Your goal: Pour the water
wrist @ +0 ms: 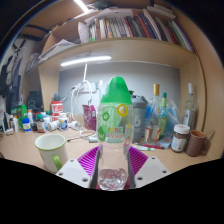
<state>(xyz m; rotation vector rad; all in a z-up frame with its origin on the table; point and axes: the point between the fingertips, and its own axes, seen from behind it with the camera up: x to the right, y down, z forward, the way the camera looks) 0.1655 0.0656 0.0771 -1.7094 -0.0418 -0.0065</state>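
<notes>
Upright bottle (114, 130) clamped in tool (113, 168)

A bottle (114, 135) fills the gap between the fingers (89, 160); a cup (51, 151) blocks lower left; clutter (165, 125) crowds behind.

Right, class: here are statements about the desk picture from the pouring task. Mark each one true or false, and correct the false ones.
1. The bottle has a green cap. True.
2. The bottle lies on its side. False: it is upright between the fingers of the gripper.
3. A pale green mug stands on the desk beside the bottle. True.
4. The mug sits between the fingers. False: it stands outside them, off to one side.
5. A shelf of books runs above the desk. True.
</notes>
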